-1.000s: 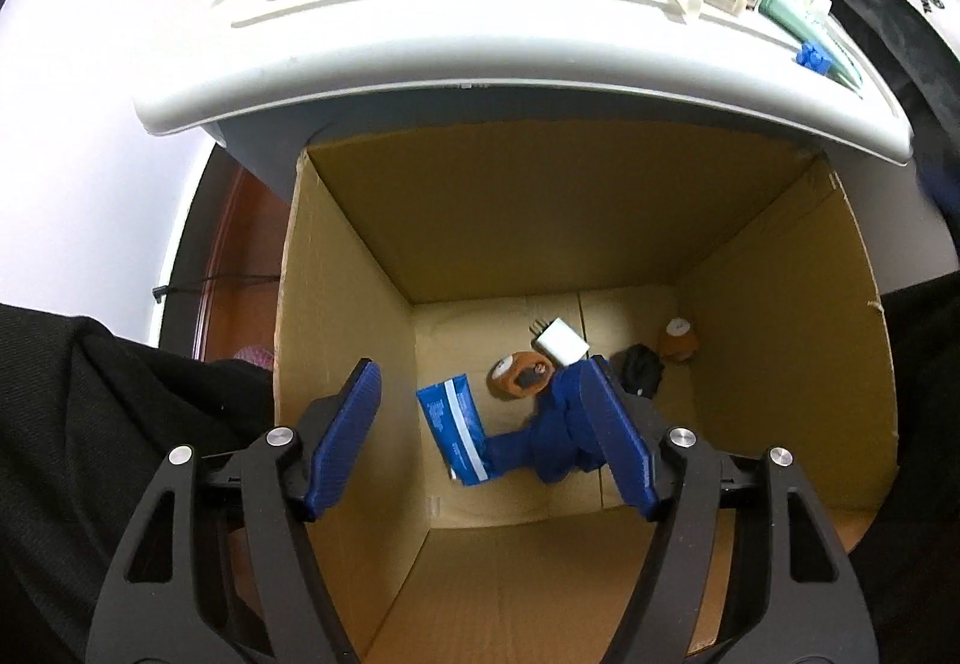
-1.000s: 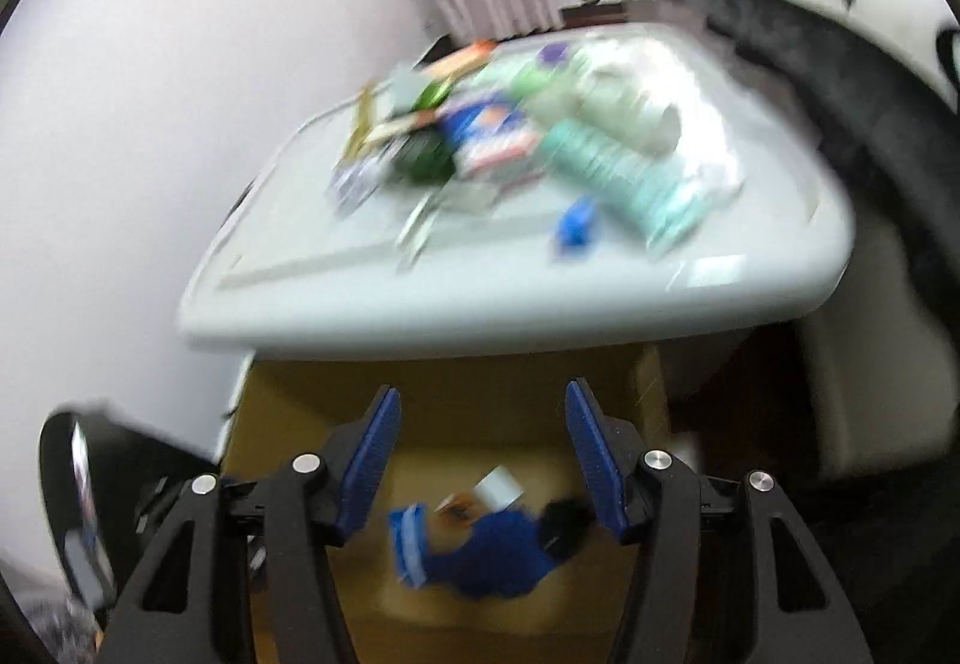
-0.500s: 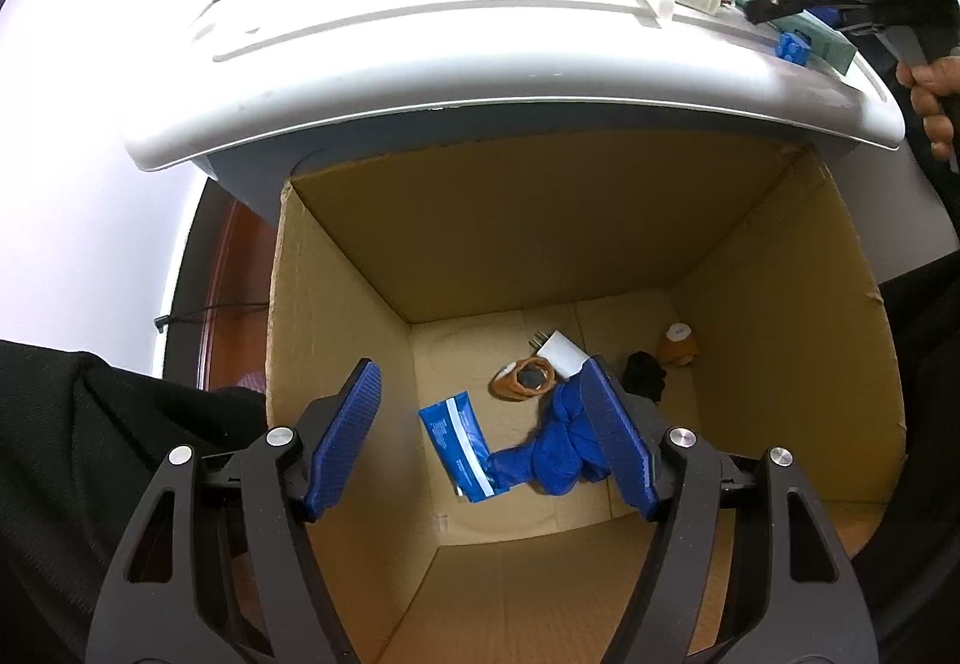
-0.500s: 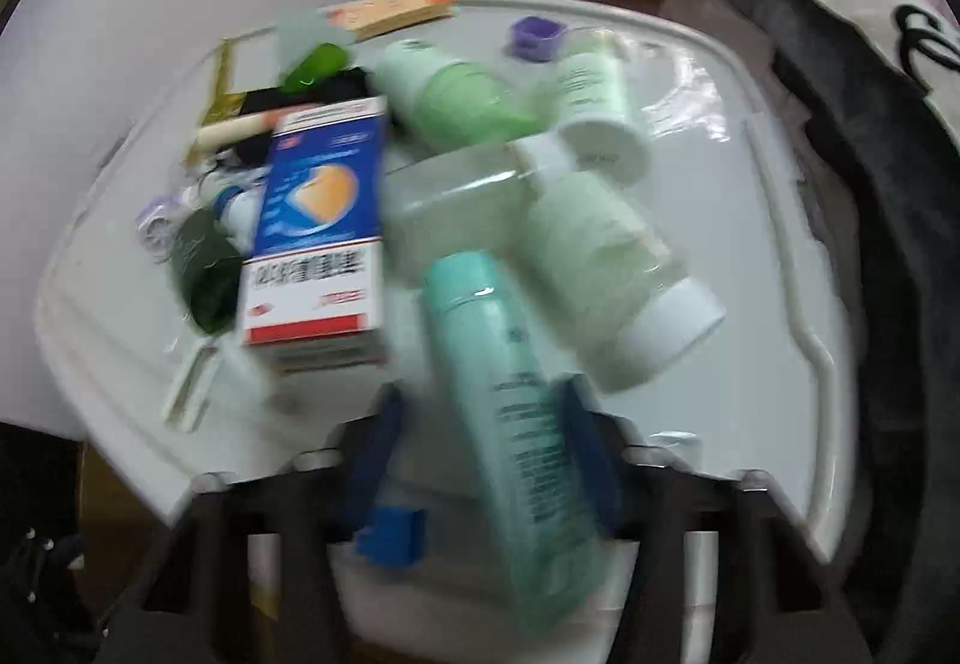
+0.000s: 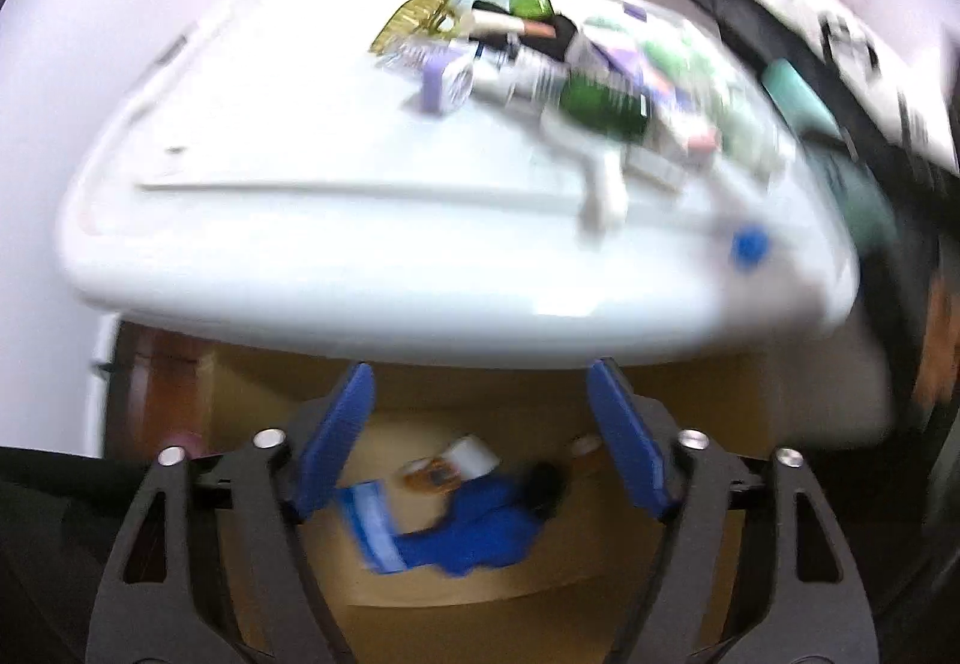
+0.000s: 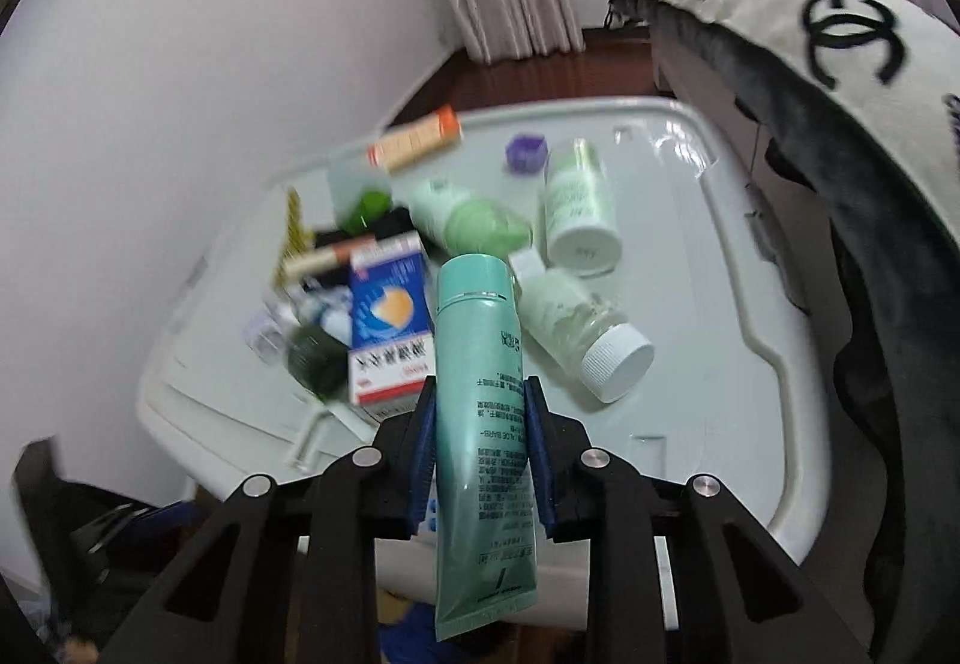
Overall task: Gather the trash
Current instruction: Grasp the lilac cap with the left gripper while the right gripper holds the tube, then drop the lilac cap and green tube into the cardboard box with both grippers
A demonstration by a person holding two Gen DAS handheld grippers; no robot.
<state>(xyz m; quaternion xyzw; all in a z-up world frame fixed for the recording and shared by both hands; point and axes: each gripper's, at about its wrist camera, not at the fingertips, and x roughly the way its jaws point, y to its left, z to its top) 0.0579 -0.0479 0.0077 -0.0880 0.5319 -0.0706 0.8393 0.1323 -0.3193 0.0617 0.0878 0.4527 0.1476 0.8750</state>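
Trash lies scattered over the white plastic lid (image 6: 708,220) that serves as a tabletop, and part of it is already in the cardboard box (image 5: 744,562) standing below the lid's near edge. The right gripper (image 6: 478,460) has its blue pads pressed on both sides of a teal tube (image 6: 480,424), and its jaws are closing on it; the tube's cap points away toward the pile and its flat crimped end hangs down toward the camera. Just left of the tube lies a blue, white and red medicine box (image 6: 387,322); to its right a pale green bottle with a white ribbed cap (image 6: 576,328) lies on its side, with two more green bottles (image 6: 576,214) farther back. A small purple cap (image 6: 526,152) sits near the far edge, beside an orange and white carton (image 6: 414,142). The left gripper (image 5: 483,439) hangs over the box with its jaws opening and nothing between them. Its view is heavily blurred, but inside the box a crumpled blue glove (image 5: 480,532), a blue and white packet (image 5: 372,532) and what looks like a small white plug (image 5: 474,454) can be made out on the bottom. A small blue piece (image 5: 750,246) rests near the lid's near right edge.
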